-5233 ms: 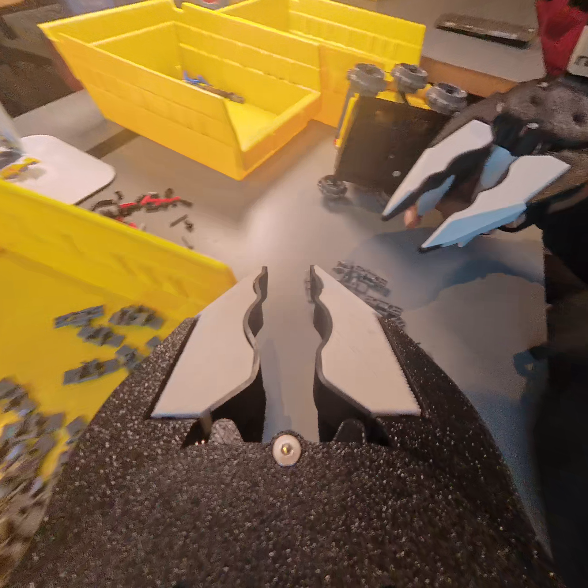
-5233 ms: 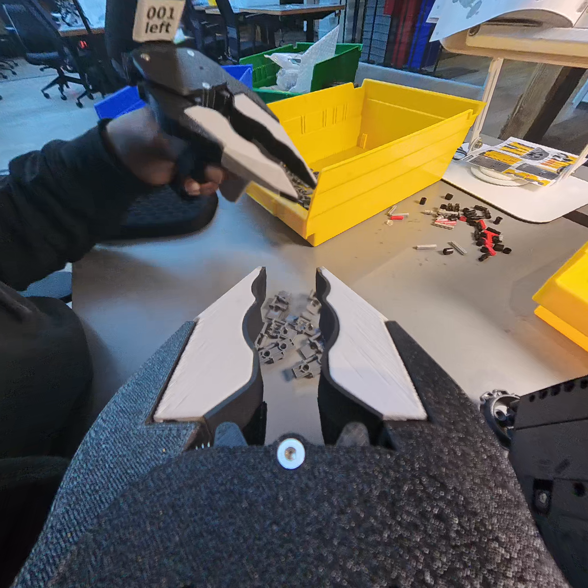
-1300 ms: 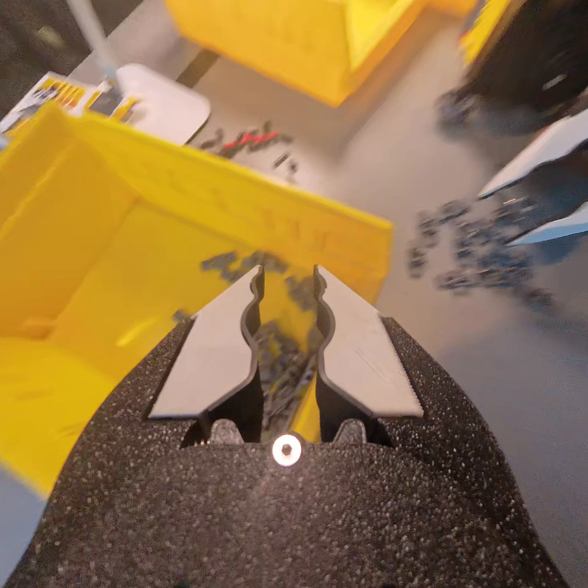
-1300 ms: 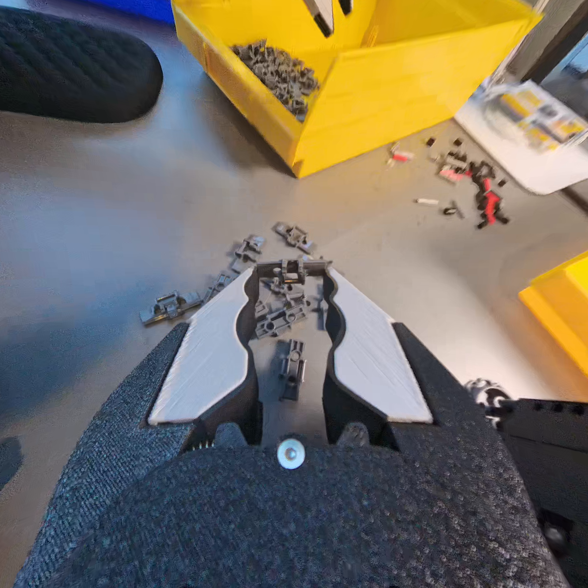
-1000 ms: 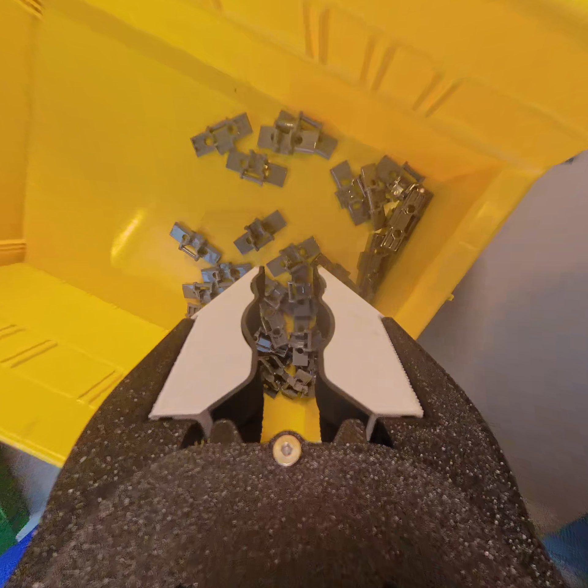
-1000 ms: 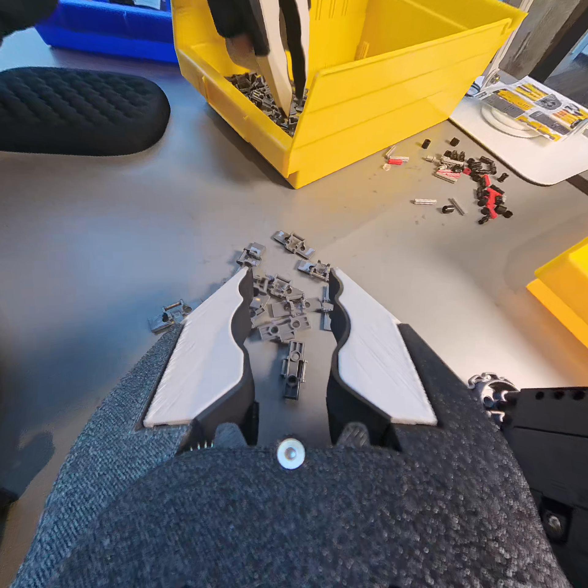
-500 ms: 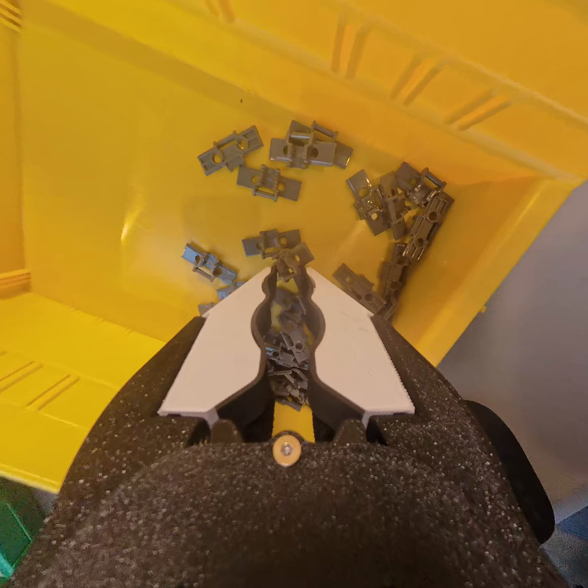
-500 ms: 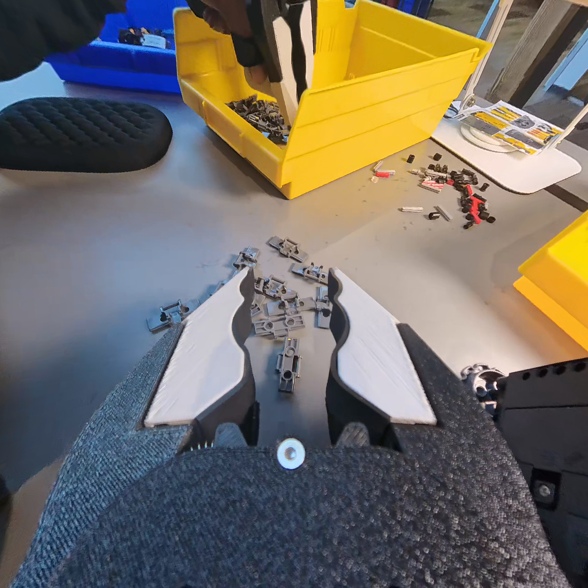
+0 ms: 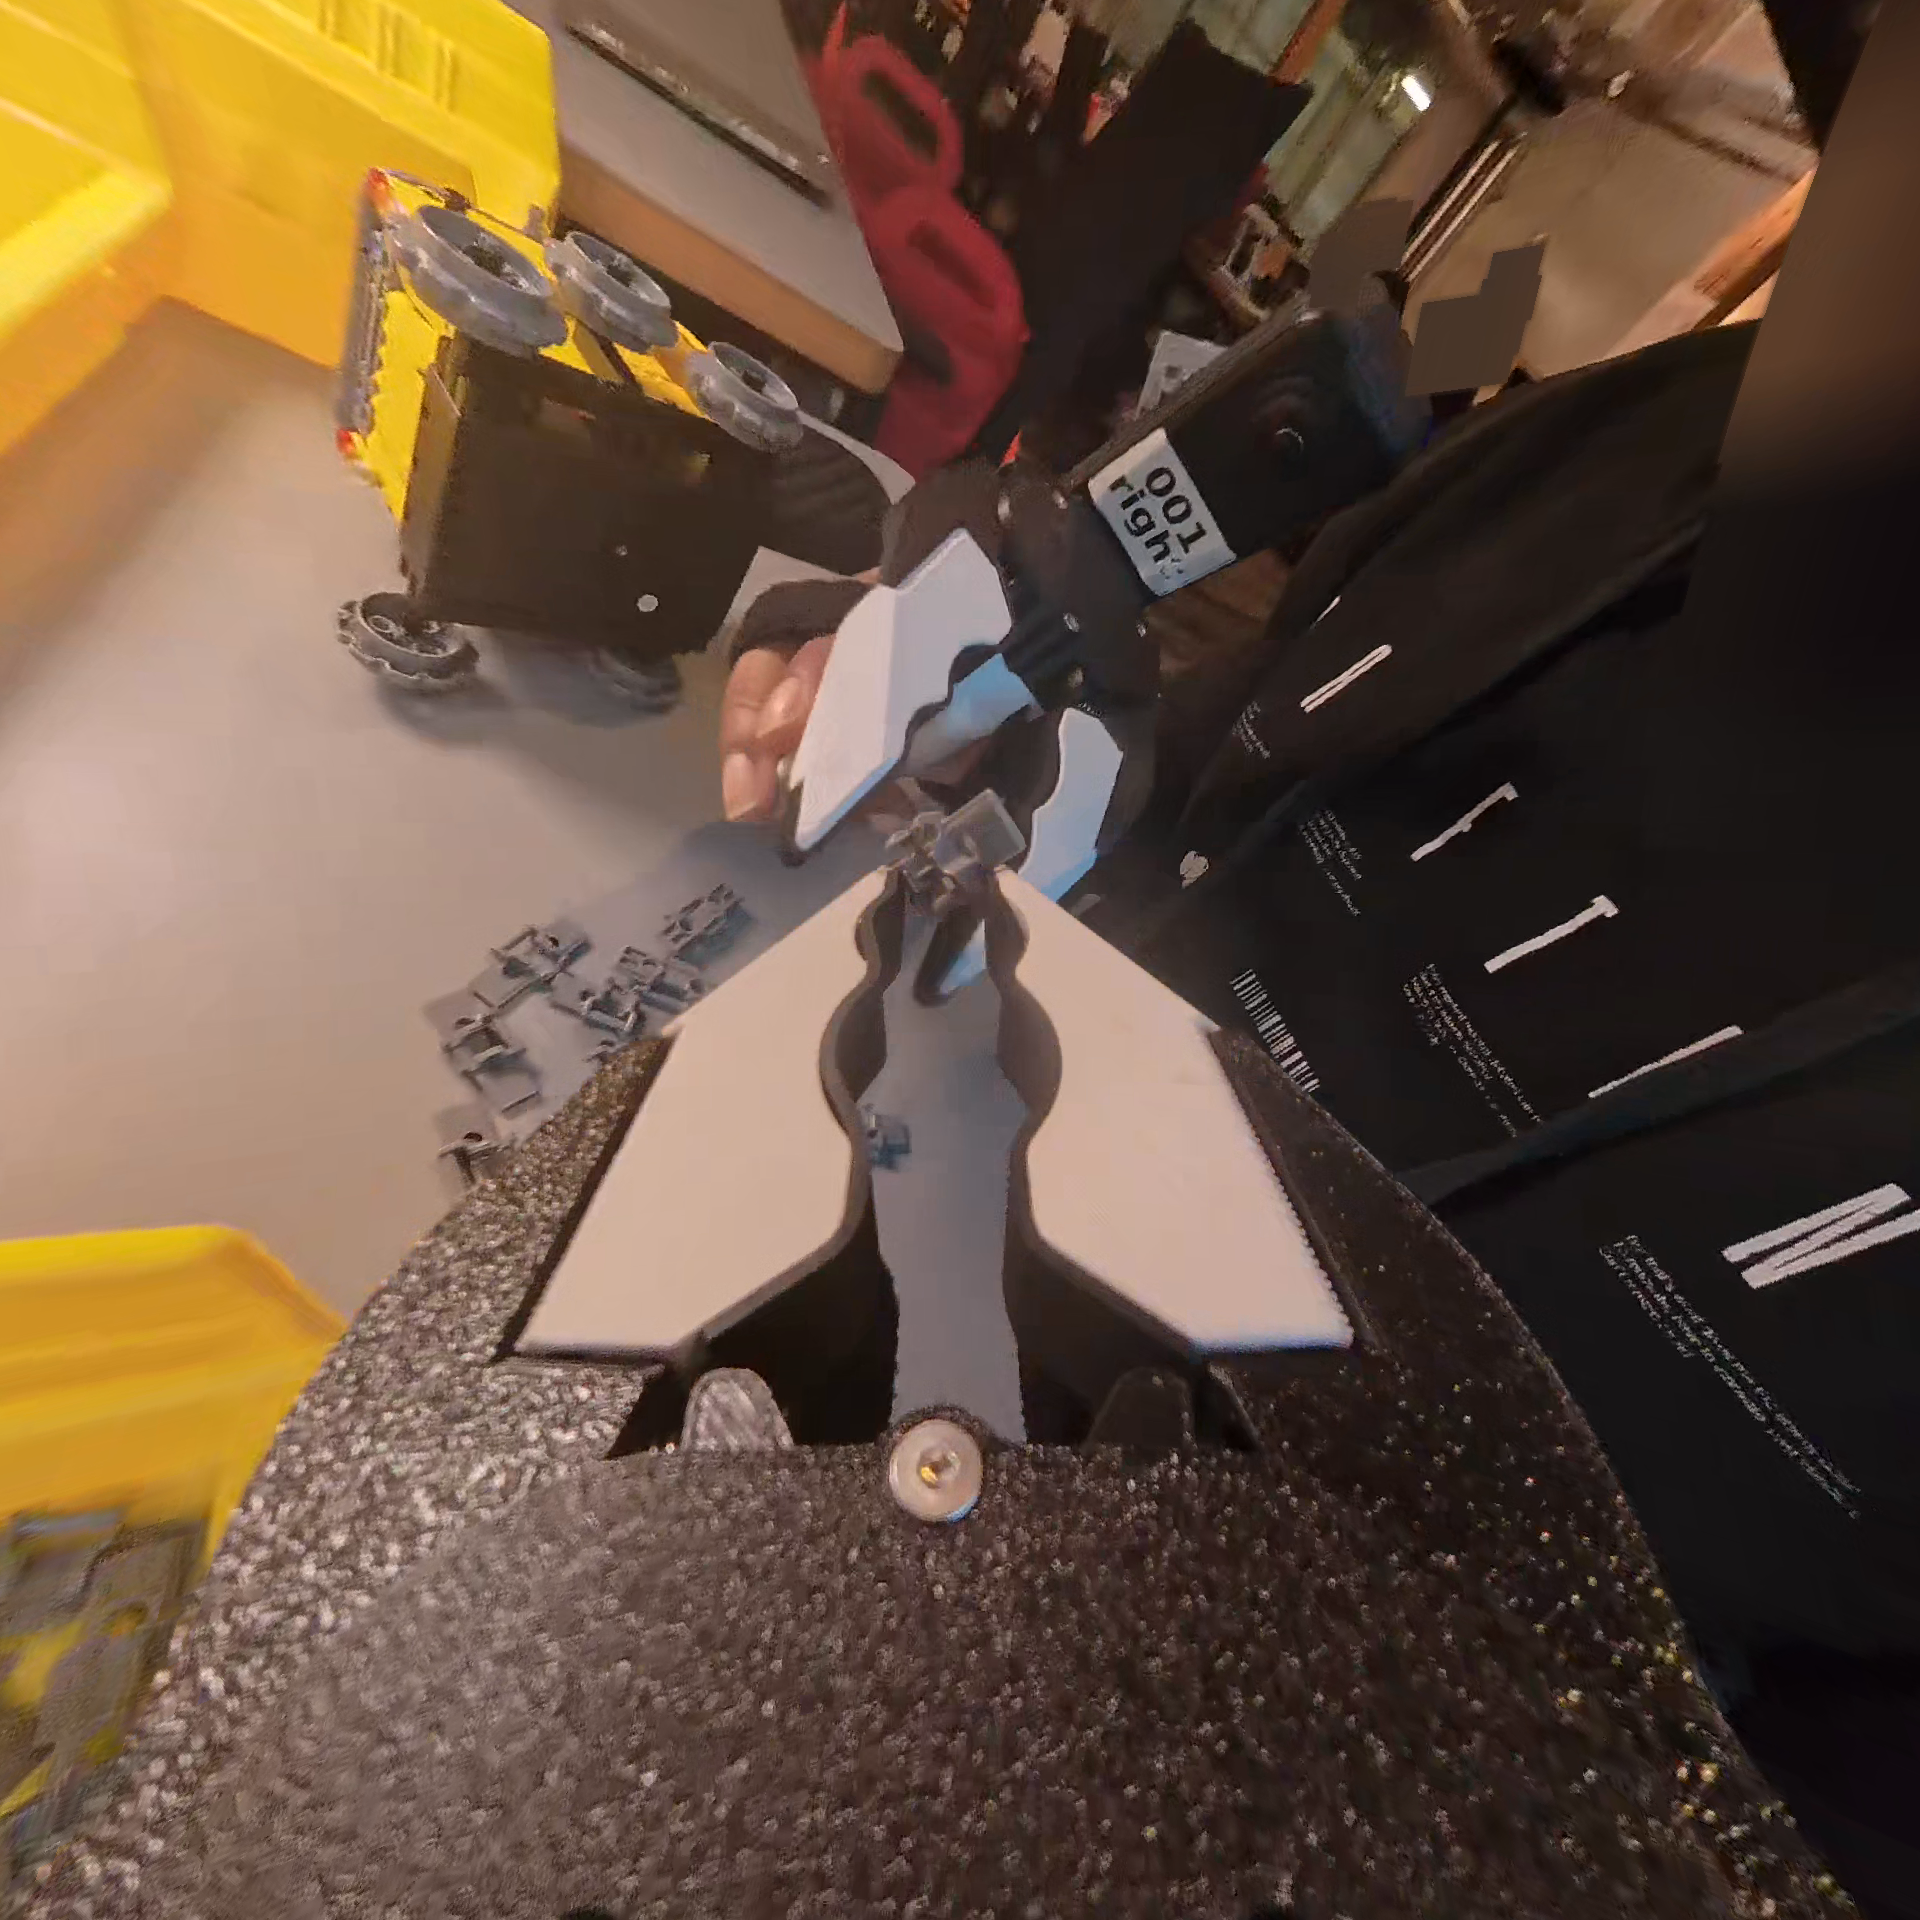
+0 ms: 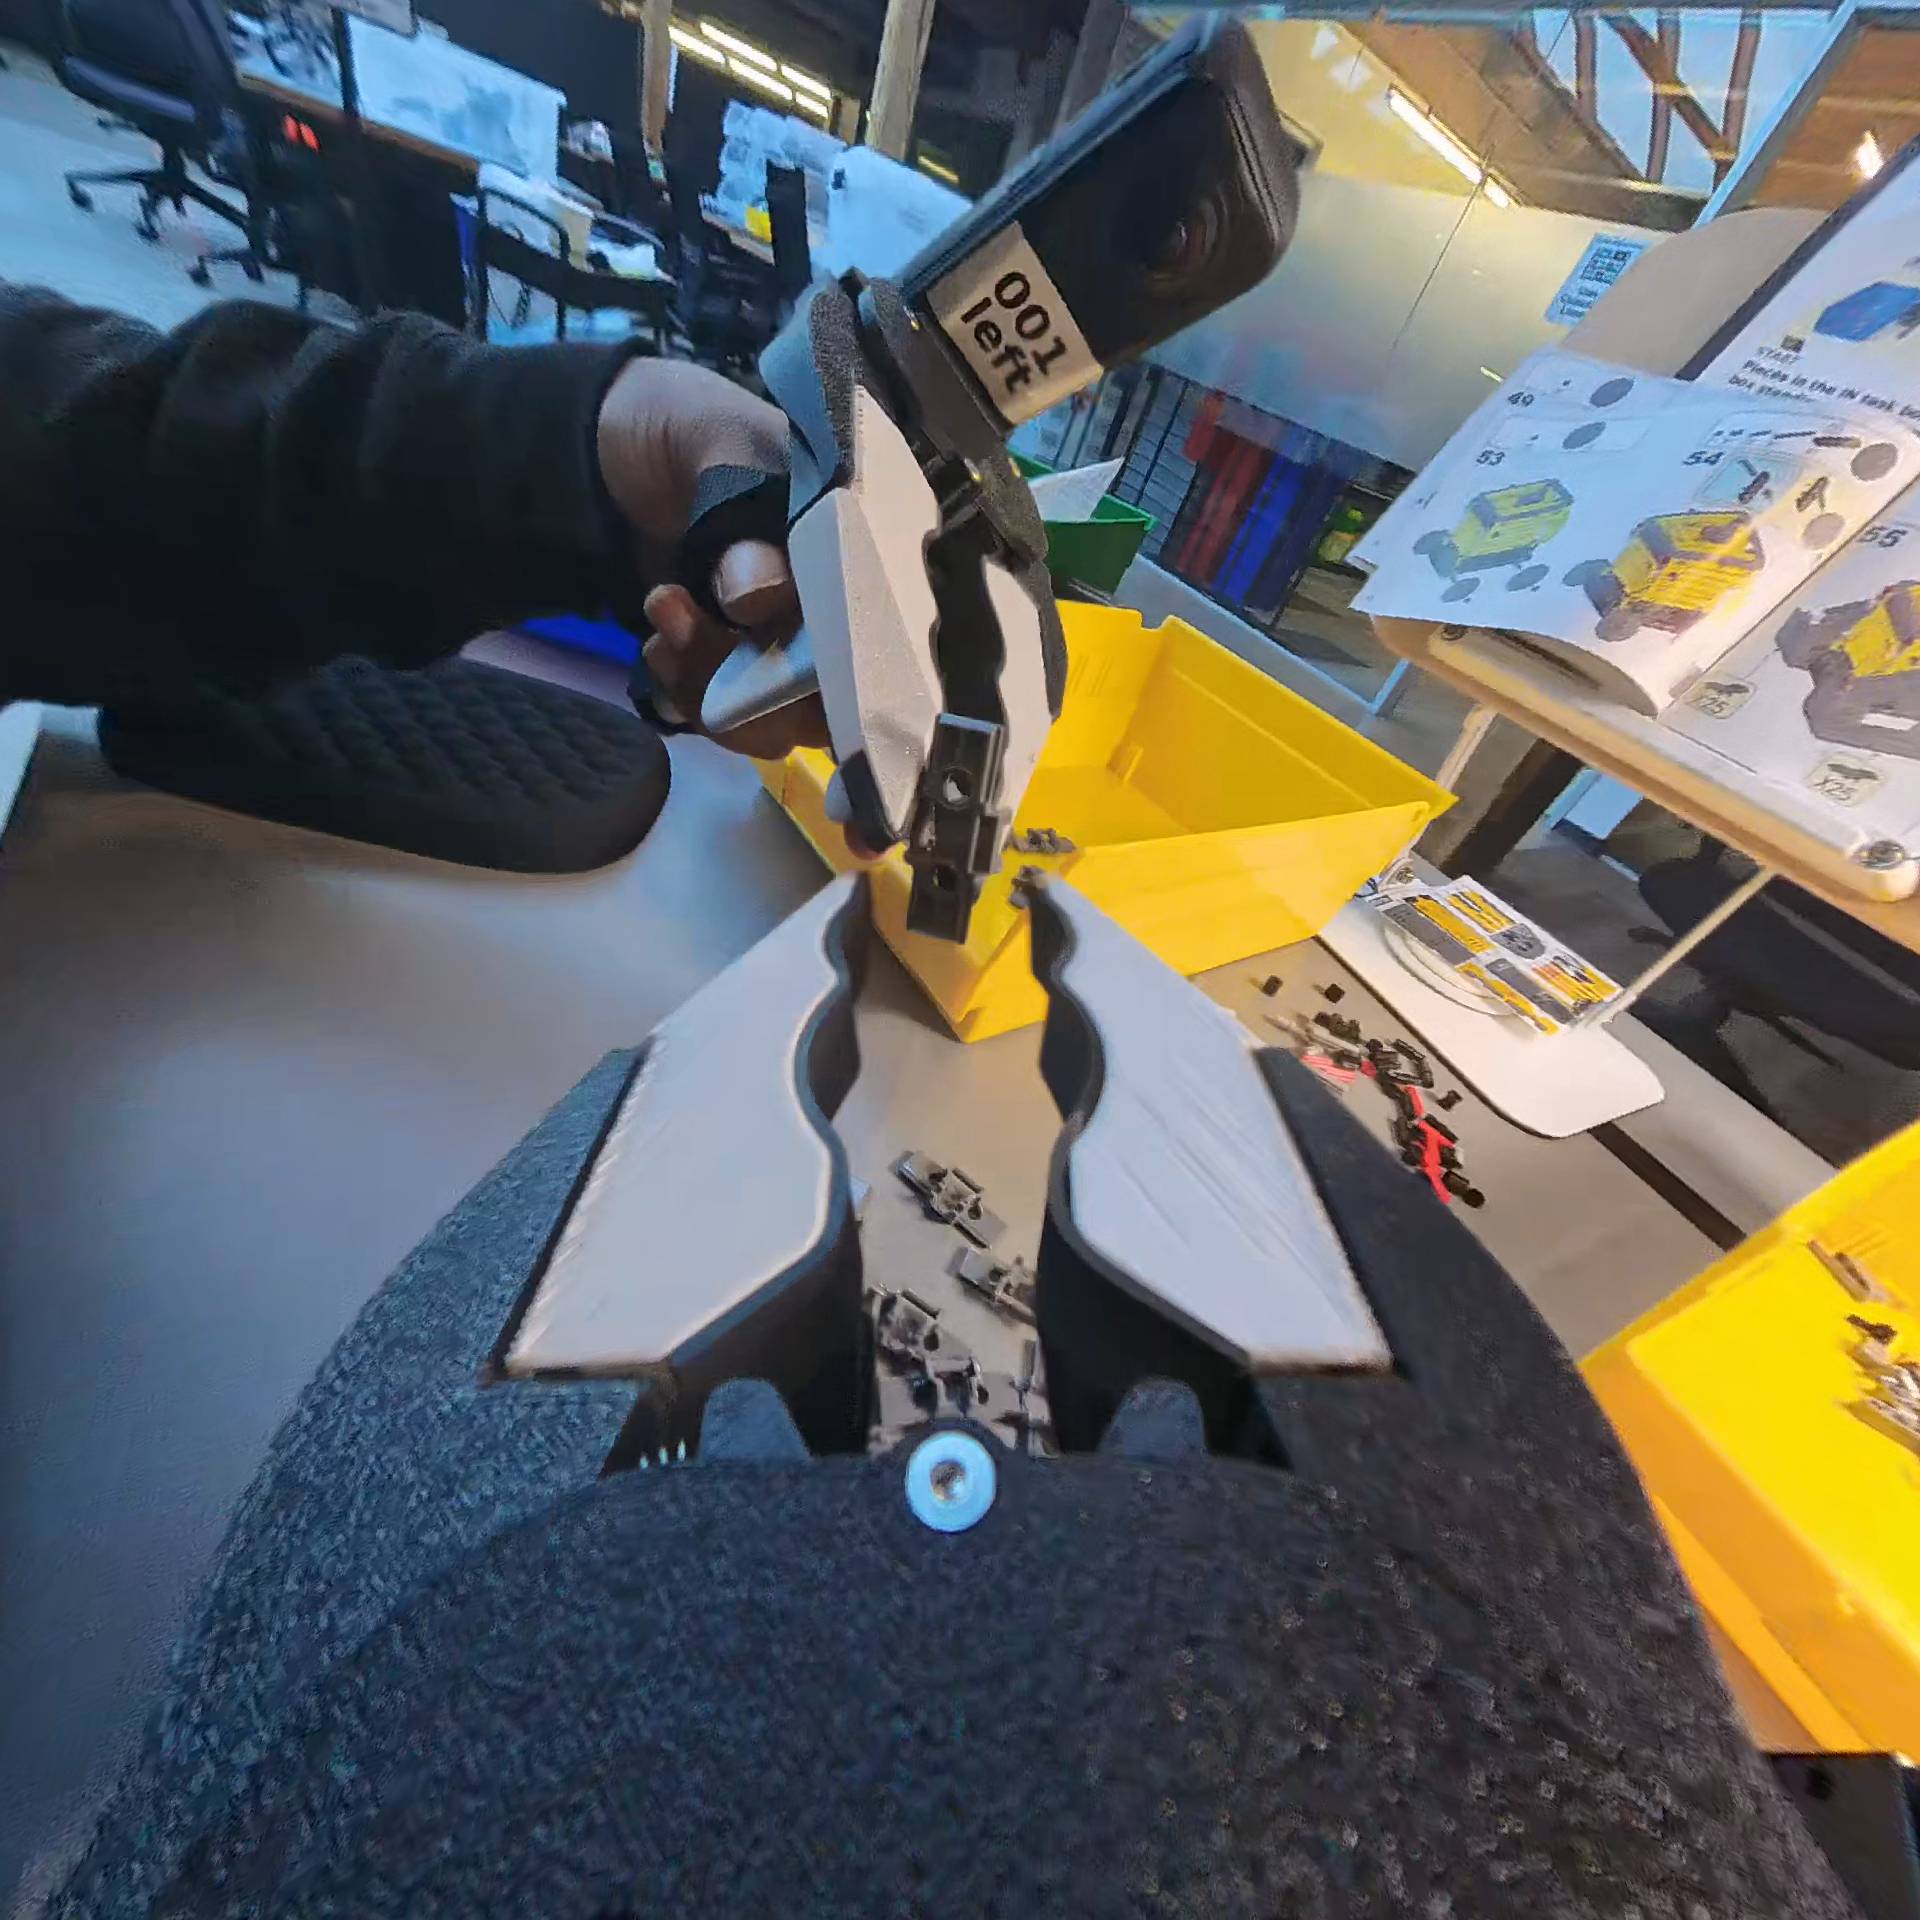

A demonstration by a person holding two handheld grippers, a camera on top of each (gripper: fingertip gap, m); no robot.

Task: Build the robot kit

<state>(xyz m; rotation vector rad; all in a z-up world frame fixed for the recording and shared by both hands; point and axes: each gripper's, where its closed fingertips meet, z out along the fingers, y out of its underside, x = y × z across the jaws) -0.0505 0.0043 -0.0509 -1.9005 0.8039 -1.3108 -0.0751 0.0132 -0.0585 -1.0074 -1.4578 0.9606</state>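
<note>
My left gripper (image 9: 945,878) is shut on a small dark grey track link (image 9: 951,842), pinched at the fingertips and held above the table. In the right wrist view the link (image 10: 951,831) hangs from the left gripper's fingers (image 10: 862,623), just beyond my right gripper (image 10: 945,899). The right gripper is open and empty, with its tips on either side of the link but apart from it. The right gripper's fingers (image 9: 883,686) face the left gripper. Several loose grey links (image 10: 945,1184) lie on the table below; they also show in the left wrist view (image 9: 582,987).
A yellow bin (image 10: 1195,831) with more links stands behind. Another yellow bin (image 10: 1766,1403) is at the right. Small black and red pieces (image 10: 1382,1081) lie by an instruction booklet on a stand (image 10: 1662,540). A black-and-yellow toy vehicle (image 9: 561,488) and a black wrist pad (image 10: 384,758) rest on the table. The tips of both grippers are at nearly the same place.
The left gripper shut on a link in the yellow bin, lifted it out and swung over to the right gripper. The right gripper rose from the pile on the table and tilted up.
</note>
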